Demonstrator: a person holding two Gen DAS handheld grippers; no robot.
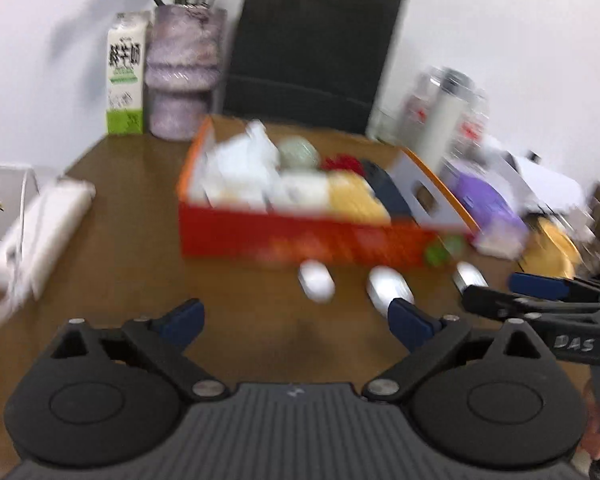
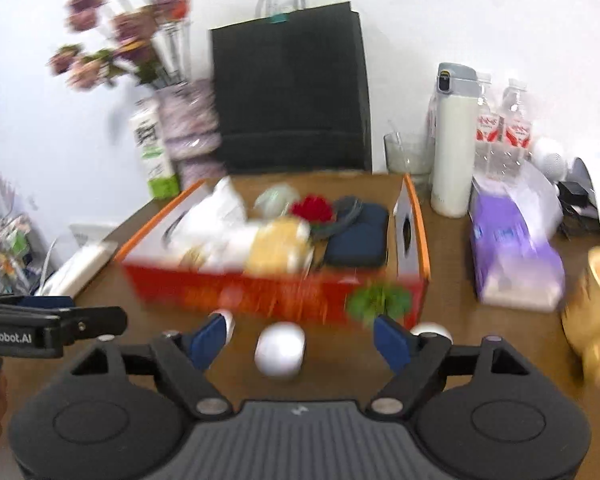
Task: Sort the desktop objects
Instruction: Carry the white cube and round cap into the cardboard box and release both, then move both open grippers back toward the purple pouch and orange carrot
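my right hand-held gripper (image 2: 300, 340) stands with its jaws wide apart and nothing pressed between the blue pads. a small white rounded case (image 2: 280, 350) lies on the desk (image 2: 460, 340) in the gap between the fingers, nearer the left one, touching neither as far as the blur lets me judge. my left hand-held gripper (image 1: 296, 320) is spread just as wide and empty, with only bare desk between its pads.

that white case looks like smooth, hard plastic: light, stiff and likely slippery, so i would pinch it across its narrow sides, low down, and squarely, or it may squirt out. two more white pieces like it sit on the desk, one (image 2: 226, 320) behind my right gripper's left finger and one (image 2: 432, 330) behind its right finger; the left wrist view shows the three in a row ahead and to the right of the left gripper.

just beyond them stands the orange box (image 2: 284, 296), already well filled with soft packets, a red flower and a dark pouch. a purple tissue pack (image 2: 512, 256) lies beside it on the right.
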